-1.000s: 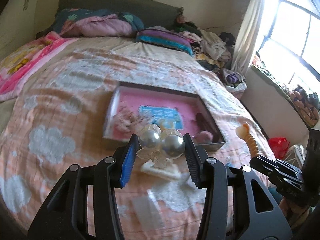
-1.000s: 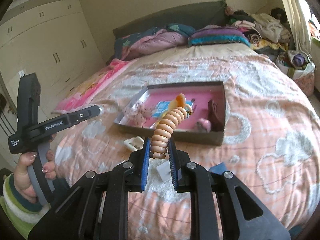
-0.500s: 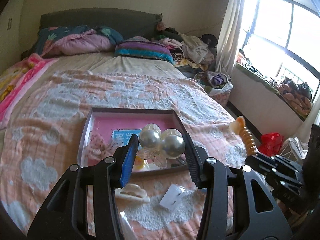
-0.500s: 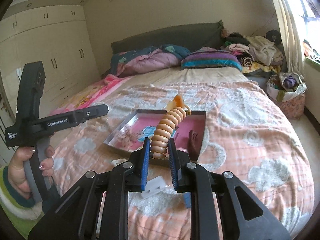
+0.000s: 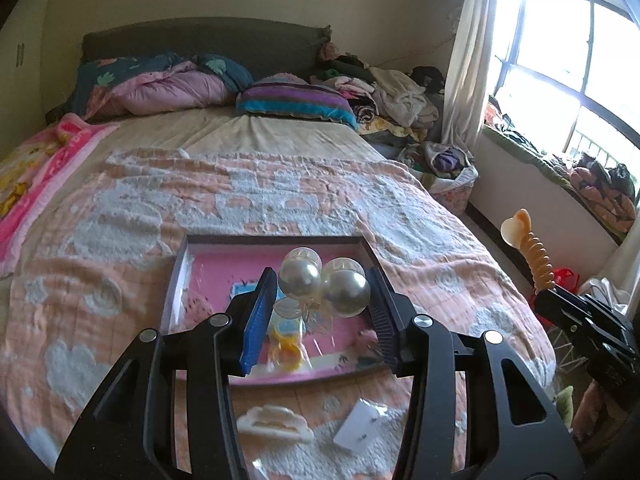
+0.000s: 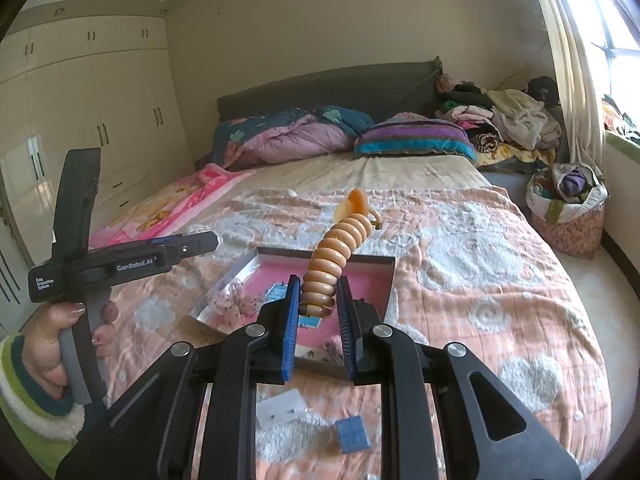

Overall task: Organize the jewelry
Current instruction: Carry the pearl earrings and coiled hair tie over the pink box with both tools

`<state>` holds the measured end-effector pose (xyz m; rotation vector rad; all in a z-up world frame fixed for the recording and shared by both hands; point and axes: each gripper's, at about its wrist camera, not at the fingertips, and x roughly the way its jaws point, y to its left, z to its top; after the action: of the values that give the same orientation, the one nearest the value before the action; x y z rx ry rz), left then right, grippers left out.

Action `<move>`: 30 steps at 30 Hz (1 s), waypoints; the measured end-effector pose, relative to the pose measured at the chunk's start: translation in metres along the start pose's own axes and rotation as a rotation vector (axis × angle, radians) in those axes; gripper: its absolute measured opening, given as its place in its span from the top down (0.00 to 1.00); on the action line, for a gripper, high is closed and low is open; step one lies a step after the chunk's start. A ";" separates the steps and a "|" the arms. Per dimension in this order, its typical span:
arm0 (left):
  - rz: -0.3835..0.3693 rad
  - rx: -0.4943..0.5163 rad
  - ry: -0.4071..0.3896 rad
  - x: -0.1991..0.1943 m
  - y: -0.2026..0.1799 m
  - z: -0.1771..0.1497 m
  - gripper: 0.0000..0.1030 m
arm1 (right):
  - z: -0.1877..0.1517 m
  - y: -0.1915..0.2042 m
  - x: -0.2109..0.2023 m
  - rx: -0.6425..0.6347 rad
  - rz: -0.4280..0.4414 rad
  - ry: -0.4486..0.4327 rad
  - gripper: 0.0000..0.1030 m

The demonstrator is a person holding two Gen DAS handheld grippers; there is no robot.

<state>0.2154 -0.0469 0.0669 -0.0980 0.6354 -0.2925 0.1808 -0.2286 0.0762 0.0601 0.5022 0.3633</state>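
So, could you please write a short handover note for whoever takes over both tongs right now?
Left tongs: shut on the pearl-ball hair ornament with clear petals, held above the bed.
Right tongs: shut on the orange spiral hair coil, held up in the air.
The shallow pink-lined tray sits on the peach cloud-pattern blanket and already holds several small pieces.
Left: set both held pieces in the tray, then collect the cream claw clip, the white earring card and the small blue square, all lying on the blanket in front of the tray.
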 end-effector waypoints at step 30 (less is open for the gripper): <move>0.093 -0.007 0.182 0.098 0.046 -0.033 0.63 | -0.011 0.006 0.110 -0.039 0.003 0.160 0.83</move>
<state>0.2822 -0.0320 -0.0238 -0.0485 0.8192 -0.2104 0.2629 -0.1839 0.0167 -0.0059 0.6532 0.3830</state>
